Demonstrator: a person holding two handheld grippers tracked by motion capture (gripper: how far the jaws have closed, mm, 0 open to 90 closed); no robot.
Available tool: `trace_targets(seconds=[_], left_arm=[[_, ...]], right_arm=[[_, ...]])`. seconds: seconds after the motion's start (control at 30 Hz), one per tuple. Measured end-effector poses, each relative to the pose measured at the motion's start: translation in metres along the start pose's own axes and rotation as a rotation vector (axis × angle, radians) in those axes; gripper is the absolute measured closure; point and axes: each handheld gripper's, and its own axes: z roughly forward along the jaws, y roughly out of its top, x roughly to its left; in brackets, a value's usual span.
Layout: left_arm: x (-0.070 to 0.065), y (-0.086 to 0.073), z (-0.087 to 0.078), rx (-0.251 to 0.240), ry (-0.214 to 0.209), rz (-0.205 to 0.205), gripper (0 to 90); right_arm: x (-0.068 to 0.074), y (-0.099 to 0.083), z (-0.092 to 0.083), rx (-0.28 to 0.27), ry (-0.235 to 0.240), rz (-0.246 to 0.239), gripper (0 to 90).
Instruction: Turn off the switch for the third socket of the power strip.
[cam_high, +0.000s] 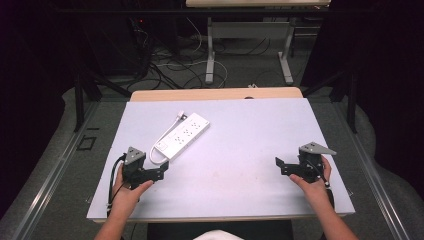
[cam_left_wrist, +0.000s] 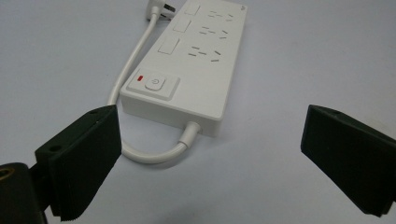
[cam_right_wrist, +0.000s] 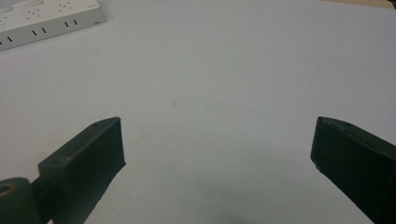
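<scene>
High view first: a white power strip (cam_high: 182, 135) lies slantwise on the pale table (cam_high: 240, 150), its short cord (cam_high: 155, 159) curling out of the near end and running back along its left side to the plug (cam_high: 181, 117) by its far end; the left gripper (cam_high: 161, 171) sits just near of the strip's switch end, jaws spread and empty, while the right gripper (cam_high: 280, 165) rests well apart to the strip's right, likewise spread and empty; beyond the strip, past the table's far edge, stand desk legs and loose cables on the floor, none of it in the way. Left gripper view next: the strip (cam_left_wrist: 187, 70) fills the middle, switch and red lamp nearest, the cord (cam_left_wrist: 154, 154) looping just ahead of the released jaws; I judge the body rigid, light and smooth-sided, so likely to slide on the table, best taken across its narrow width near the switch end, since the cord is soft and would only flex. Right gripper view last: the strip (cam_right_wrist: 46, 21) shows far off at upper left, bare table (cam_right_wrist: 224, 93) between it and the wide-open jaws.
</scene>
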Motion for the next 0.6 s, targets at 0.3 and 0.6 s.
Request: trace_targets(seconds=[0.3,0.6], left_arm=[[-0.001,0.001,-0.0006,0.009,0.002,0.009,6.8],[-0.008,0.008,-0.0003,0.014,-0.014,0.005,8.8]], right_arm=[[0.0002,0.0009,0.0,-0.008,0.001,0.0,2.9],[0.0018,0.0005,-0.0013,-0.011,0.0,-0.001,3.7]])
